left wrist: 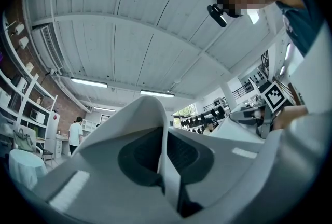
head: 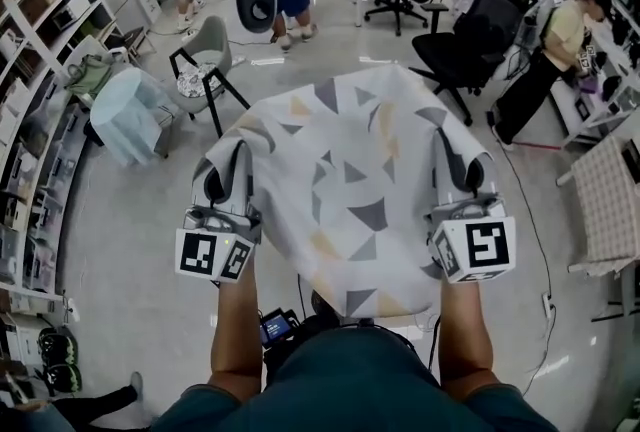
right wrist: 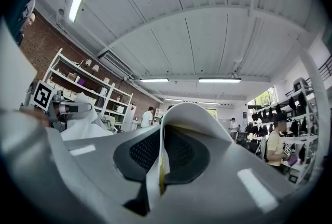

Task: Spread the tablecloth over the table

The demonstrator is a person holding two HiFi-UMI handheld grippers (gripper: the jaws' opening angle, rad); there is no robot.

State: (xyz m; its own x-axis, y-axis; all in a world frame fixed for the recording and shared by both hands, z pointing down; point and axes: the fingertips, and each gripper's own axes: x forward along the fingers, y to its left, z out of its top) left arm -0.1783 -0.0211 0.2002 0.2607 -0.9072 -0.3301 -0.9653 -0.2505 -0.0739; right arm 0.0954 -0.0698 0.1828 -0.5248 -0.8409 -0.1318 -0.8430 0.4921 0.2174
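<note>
White patterned tablecloth (head: 350, 170) spreads forward, away from person.

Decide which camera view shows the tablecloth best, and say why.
The head view: the patterned tablecloth is held spread between the left tongs and right tongs. Each gripper view shows only a pale cloth fold pinched between its shut jaws.
</note>
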